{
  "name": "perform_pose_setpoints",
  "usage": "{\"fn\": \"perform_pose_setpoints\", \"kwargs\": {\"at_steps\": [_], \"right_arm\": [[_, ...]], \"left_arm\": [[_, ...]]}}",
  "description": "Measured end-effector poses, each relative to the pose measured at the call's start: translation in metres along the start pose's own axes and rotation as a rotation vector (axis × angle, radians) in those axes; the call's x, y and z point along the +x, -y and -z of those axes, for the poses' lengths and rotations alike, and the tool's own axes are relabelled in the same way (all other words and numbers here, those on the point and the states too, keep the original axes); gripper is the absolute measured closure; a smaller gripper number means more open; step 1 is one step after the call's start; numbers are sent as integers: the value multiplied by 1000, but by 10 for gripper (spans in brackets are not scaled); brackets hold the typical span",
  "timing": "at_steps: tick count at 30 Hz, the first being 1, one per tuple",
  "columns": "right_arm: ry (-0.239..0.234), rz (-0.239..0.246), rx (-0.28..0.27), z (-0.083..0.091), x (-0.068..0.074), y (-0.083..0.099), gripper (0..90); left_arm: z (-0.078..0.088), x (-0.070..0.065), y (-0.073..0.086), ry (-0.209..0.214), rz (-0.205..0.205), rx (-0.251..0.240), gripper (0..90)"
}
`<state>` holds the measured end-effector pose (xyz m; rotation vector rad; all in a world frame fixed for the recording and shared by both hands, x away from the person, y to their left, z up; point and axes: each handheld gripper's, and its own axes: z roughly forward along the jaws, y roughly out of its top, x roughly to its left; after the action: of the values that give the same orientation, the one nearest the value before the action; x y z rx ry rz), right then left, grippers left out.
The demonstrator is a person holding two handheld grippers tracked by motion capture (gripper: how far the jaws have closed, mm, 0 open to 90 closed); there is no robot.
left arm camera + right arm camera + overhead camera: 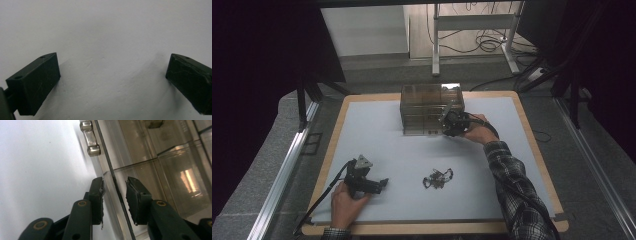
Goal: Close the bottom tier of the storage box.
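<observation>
A: Right gripper [114,192], in close: two black pads straddling a thin clear panel of the smoky drawer cabinet [431,108], one pad on either side of the sheet's edge.

B: Gripping it?

A: Not quite. The gap is narrow, yet a sliver of daylight shows on each side, so the pads aren't pressing. Beyond the left pad, a chrome handle [90,138] sits on that same panel.

B: And from the high view?

A: The right hand [478,131] has the gripper up against the cabinet's right front corner, far centre of the white mat [377,130]. Plaid sleeve [512,185] running back to the near right edge.

B: The left side?

A: Left gripper [112,72] has its jaws spread wide, nothing between them but bare mat. It lies near left, the left hand [346,202] wrapped round its body.

B: Anything else out there?

A: A small tangle of metal pieces [437,178], near centre, well apart from both grippers.
</observation>
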<state>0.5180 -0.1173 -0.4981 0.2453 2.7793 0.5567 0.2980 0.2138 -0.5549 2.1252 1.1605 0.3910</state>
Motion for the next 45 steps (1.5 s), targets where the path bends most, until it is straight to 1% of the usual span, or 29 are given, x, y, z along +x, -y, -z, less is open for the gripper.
{"fn": "perform_pose_setpoints", "kwargs": {"at_steps": [2, 4, 5, 6, 12, 15, 20, 22, 23, 26, 29, 30, 31, 33, 34, 45], "right_arm": [[-6, 0, 11, -1, -1, 1, 676], [-26, 1, 15, -3, -3, 1, 691], [-21, -1, 13, -3, -3, 2, 705], [-28, -5, 16, -3, -4, 2, 718], [-61, 3, 31, -4, -9, 0, 749], [-83, 24, 47, -4, -12, -2, 764], [-84, 73, 66, -4, -13, -4, 780], [-89, 82, 73, -4, -13, -5, 790], [-99, 90, 77, -4, -13, -6, 796], [-105, 107, 93, -4, -12, -7, 806], [-113, 113, 99, -4, -12, -7, 811], [-112, 124, 95, -4, -12, -8, 812], [-114, 116, 102, -3, -11, -8, 814], [-117, 136, 100, -3, -10, -8, 815], [-116, 131, 106, -3, -10, -8, 816], [-123, 164, 109, 1, -4, -9, 820]], "left_arm": [[0, 0, 0, 0, 0, 0, 0], [0, 0, 0, 0, 0, 0, 0], [0, 0, 0, 0, -1, 1, 0], [0, 0, 0, 0, -1, 1, 0], [0, 0, 0, 0, -2, 2, 0], [0, 0, 0, 1, 3, -2, 0], [0, 0, 0, 1, 1, -1, 0], [0, 0, 0, 1, 1, -1, 0], [0, 0, 0, 1, 0, 0, 0], [0, 0, 0, 1, 0, 0, 0], [0, 0, 0, 1, 0, -1, 0], [0, 0, 0, 1, 0, -1, 0], [0, 0, 0, 0, 0, 0, 0], [0, 0, 0, 0, 0, 0, 0], [0, 0, 0, 0, -1, 0, 0], [0, 0, 0, 0, 0, 0, 0]]}}
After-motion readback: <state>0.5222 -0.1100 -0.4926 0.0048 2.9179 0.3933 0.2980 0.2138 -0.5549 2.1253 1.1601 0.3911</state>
